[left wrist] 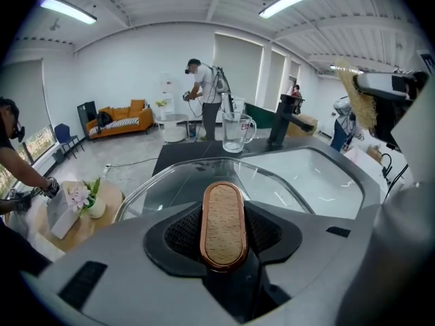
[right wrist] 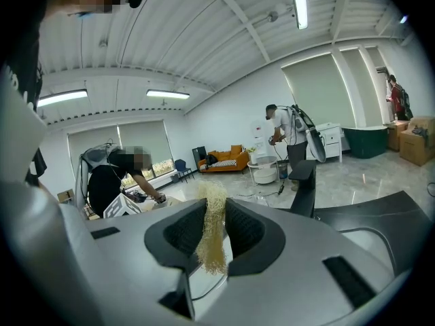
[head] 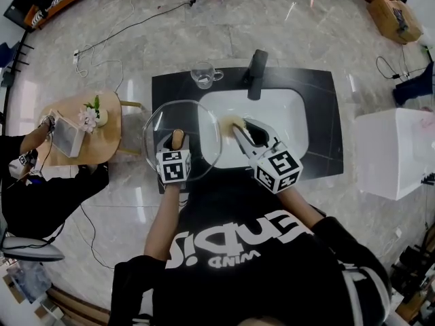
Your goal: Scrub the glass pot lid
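Observation:
The round glass pot lid [head: 204, 124] hangs level over the left end of the white sink [head: 289, 117] and the black counter [head: 319, 94]. Its oval wooden handle [head: 178, 140] stands between the jaws of my left gripper [head: 177, 136], whose pads press on both of its sides. In the left gripper view the handle [left wrist: 224, 226] fills the gap, with the lid's glass [left wrist: 197, 182] spreading beyond it. My right gripper [head: 238, 126] is shut on a straw-coloured fibre scrubber [head: 231, 121] just right of the lid's rim, over the basin. In the right gripper view the scrubber [right wrist: 214, 229] is pinched between the pads.
A black faucet [head: 255, 73] stands behind the sink, with a clear glass jug [head: 204, 75] to its left. A round wooden side table [head: 112, 138] with flowers sits left of the counter, and a person works beside it. A white box [head: 394, 151] stands to the right.

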A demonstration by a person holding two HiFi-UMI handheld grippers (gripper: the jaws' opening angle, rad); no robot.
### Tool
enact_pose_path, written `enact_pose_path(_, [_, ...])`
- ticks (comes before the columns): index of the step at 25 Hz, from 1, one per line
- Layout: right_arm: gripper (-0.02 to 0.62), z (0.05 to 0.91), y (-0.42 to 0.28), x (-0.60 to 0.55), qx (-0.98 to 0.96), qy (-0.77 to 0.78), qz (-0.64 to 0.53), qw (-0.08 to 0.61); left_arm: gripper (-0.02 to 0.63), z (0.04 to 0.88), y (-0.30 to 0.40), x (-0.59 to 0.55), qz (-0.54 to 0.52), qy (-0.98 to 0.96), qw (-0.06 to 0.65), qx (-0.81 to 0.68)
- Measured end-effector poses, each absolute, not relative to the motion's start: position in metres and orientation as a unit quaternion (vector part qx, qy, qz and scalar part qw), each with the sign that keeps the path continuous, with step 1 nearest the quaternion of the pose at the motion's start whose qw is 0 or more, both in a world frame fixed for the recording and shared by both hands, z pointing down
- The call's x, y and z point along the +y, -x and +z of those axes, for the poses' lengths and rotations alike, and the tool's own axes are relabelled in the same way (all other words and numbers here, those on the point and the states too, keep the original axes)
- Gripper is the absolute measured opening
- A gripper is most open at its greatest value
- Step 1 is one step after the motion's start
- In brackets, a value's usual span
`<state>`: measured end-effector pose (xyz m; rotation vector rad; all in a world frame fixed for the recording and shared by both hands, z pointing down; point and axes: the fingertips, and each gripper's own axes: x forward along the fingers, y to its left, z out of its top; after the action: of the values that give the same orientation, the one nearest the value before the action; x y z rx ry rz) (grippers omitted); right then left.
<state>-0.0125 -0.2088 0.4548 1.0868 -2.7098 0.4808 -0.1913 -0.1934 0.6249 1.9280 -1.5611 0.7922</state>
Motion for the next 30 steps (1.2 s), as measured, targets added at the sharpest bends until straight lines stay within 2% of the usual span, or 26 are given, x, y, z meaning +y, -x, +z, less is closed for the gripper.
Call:
enact_pose_path(15, [0.074, 0.441, 0.012, -0.208, -0.913, -0.371, 0.147, 0.084, 0.176, 0.529, 0.193, -0.183, 0.205, -0.743, 0.239, -0.591])
enact_pose_path(22, [0.074, 0.431, -0.006, -0.214, -0.905, -0.394, 0.139, 0.080, 0.176, 0.508, 0.190, -0.176, 0.114, -0.756, 0.288, -0.576])
enact_pose_path(30, [0.074, 0.429, -0.012, -0.213, -0.903, -0.399, 0.142, 0.077, 0.176, 0.483, 0.187, -0.172, -0.094, -0.756, 0.395, -0.514])
